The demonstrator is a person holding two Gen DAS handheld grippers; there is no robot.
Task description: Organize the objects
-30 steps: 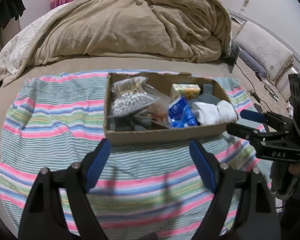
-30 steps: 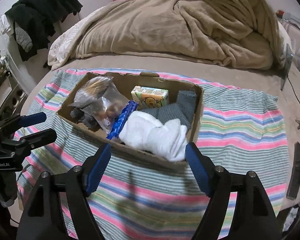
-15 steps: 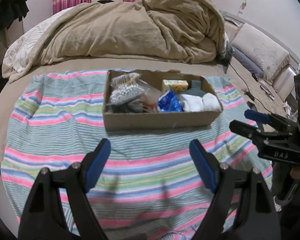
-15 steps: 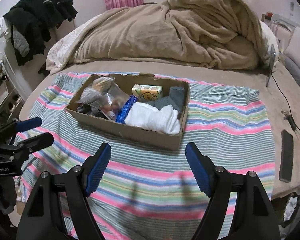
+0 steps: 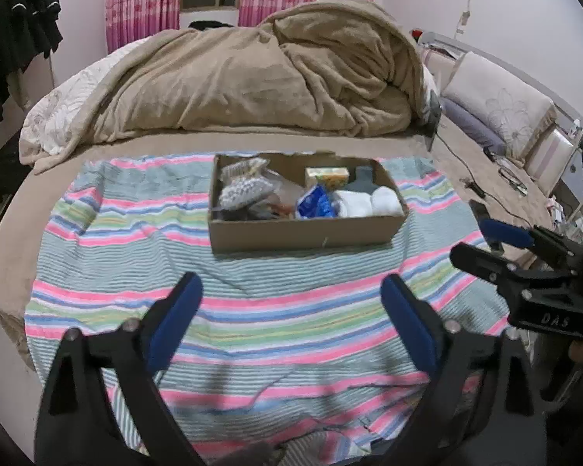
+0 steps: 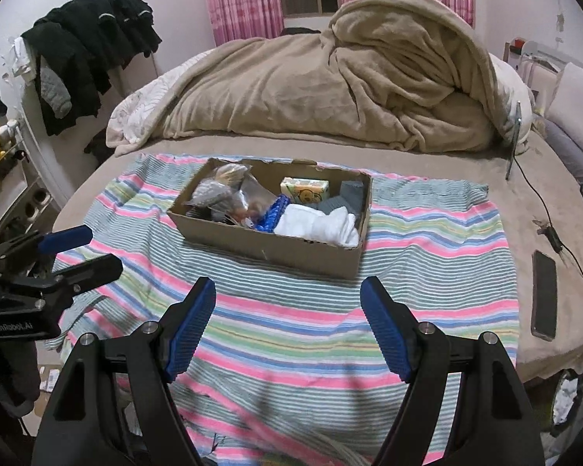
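A brown cardboard box [image 5: 303, 233] [image 6: 268, 242] sits on a striped cloth [image 5: 136, 272] [image 6: 427, 272] on the bed. It holds clear bags of small items [image 5: 245, 188] [image 6: 217, 192], a yellow-green carton [image 5: 327, 176] [image 6: 304, 190], a blue packet [image 5: 315, 202] [image 6: 271, 215], white socks [image 5: 369, 204] [image 6: 322, 225] and grey socks [image 6: 349, 194]. My left gripper [image 5: 291, 299] is open and empty, well short of the box. My right gripper [image 6: 287, 303] is open and empty, also short of the box; it shows at the right in the left wrist view [image 5: 482, 240].
A heaped tan blanket [image 5: 272, 81] [image 6: 349, 89] lies behind the box. A black phone [image 6: 544, 299] and cables [image 6: 552, 229] lie on the bed to the right. Pillows [image 5: 497, 101] are at the far right. Dark clothes [image 6: 85, 58] hang at the left.
Both grippers have pulled back from the box, toward the bed's near edge. The box now looks smaller and farther away. Both stay open and empty.
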